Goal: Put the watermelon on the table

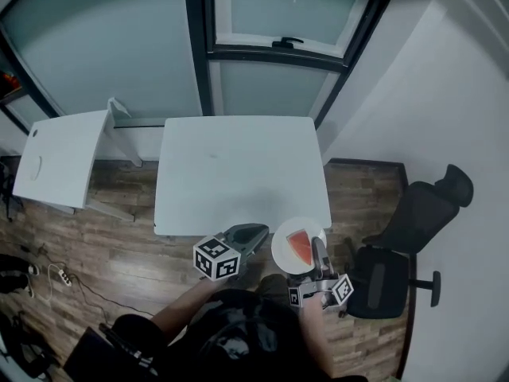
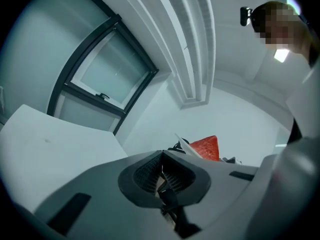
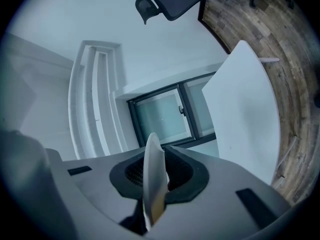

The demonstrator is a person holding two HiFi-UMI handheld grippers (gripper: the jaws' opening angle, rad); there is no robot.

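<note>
Red triangular watermelon slice (image 1: 300, 247) lies on a white round plate (image 1: 281, 243), by the near right edge of the white rectangular surface (image 1: 238, 165). Right tool (image 1: 318, 251) clamps the plate's rim. Left tool (image 1: 261, 231) closed, empty. Wood-plank floor (image 1: 119, 237); black office chair (image 1: 413, 229) at right; frosted glass wall (image 1: 103, 46).

The left claw (image 2: 162, 159) looks closed and empty, watermelon (image 2: 206, 148) just beyond it.

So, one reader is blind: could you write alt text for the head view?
A person's right gripper holds a white plate with a watermelon slice by its rim, at the near edge of a white table. The shut left gripper is beside it; a black chair stands at right.
</note>
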